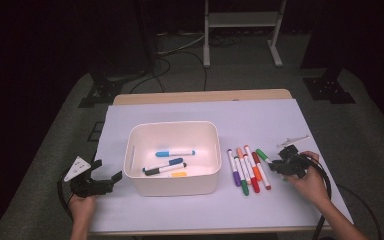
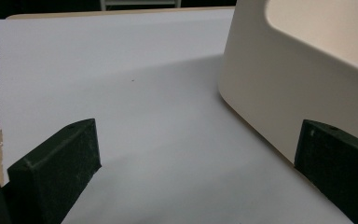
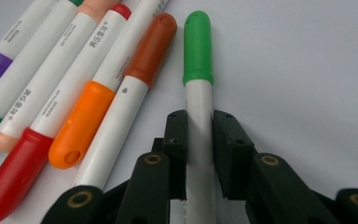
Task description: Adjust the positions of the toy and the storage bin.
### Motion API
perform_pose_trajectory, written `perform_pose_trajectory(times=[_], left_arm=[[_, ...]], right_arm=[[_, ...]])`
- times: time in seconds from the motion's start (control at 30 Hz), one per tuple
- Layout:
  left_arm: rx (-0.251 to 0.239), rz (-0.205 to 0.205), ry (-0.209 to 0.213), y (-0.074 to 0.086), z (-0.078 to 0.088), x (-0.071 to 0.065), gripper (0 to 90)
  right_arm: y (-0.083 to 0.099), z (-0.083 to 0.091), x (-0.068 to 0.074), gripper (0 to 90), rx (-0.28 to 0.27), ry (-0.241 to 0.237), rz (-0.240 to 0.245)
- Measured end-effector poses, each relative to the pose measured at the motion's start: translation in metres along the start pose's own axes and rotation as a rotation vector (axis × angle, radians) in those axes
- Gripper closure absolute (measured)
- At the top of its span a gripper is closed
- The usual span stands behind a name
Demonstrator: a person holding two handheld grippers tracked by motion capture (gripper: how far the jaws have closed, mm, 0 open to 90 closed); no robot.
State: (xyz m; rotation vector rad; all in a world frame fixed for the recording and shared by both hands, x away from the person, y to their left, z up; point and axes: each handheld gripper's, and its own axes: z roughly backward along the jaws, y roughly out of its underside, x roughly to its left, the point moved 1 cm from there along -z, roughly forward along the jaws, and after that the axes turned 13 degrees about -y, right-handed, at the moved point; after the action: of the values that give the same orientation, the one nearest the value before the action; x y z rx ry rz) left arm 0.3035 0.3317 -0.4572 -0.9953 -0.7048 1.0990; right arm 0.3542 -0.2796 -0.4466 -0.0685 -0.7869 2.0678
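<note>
- I see the wooden counter [image 1: 200, 96] under a pale lilac sheet [image 1: 260, 120], which carries everything I am working with.
- The cream plastic bin with rounded corners [image 1: 172, 184] sits left of centre on the sheet. Inside it lie a blue-capped marker, a dark-capped one and a small orange piece.
- My left gripper [image 1: 100, 176] rests just beside the bin's left wall, jaws spread wide with nothing between them. From the left gripper view the bin wall [image 2: 279, 93] stands near the right-hand jaw, not touching as far as I can tell.
- A row of white-barrelled markers [image 1: 247, 170] with purple, green, orange and red caps lies side by side right of the bin.
- My right gripper [image 3: 199, 140] is down at the right end of that row, its jaws pressed onto the barrel of the white marker with the green cap [image 3: 197, 46], which lies flat on the sheet with its cap pointing away from me.
- Risks as I judge them: the round barrel could roll or pivot out of the pinch on lifting. The brown-capped marker [image 3: 151, 51] lies just beside it and could be dragged along or scatter the row.
- Carrying it over, the marker could clip the bin's rim.
</note>
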Motion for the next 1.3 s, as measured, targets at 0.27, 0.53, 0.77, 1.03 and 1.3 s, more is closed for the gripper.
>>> perform_pose_trajectory(times=[0.27, 0.53, 0.77, 1.03, 1.3], left_arm=[[0.001, 0.003, 0.0, 0.0, 0.0, 0.0, 0.0], [0.003, 0.001, 0.0, 0.0, 0.0, 0.0, 0.0], [0.005, 0.002, -0.001, 0.0, -0.001, 0.0, 0.0], [0.004, 0.002, -0.002, 0.0, 0.0, 0.0, 0.0], [0.005, 0.002, 0.001, 0.0, -0.001, 0.0, 0.0]], right_arm=[[0.001, 0.006, -0.003, 75.8, -0.01, -0.031, -0.031], [-0.001, 0.026, 0.006, 75.9, -0.045, -0.086, -0.037], [-0.007, 0.046, 0.017, 76.0, -0.086, -0.139, -0.034], [-0.03, 0.081, 0.049, 75.9, -0.136, -0.204, 0.037], [-0.058, 0.099, 0.083, 75.9, -0.15, -0.273, 0.113]])
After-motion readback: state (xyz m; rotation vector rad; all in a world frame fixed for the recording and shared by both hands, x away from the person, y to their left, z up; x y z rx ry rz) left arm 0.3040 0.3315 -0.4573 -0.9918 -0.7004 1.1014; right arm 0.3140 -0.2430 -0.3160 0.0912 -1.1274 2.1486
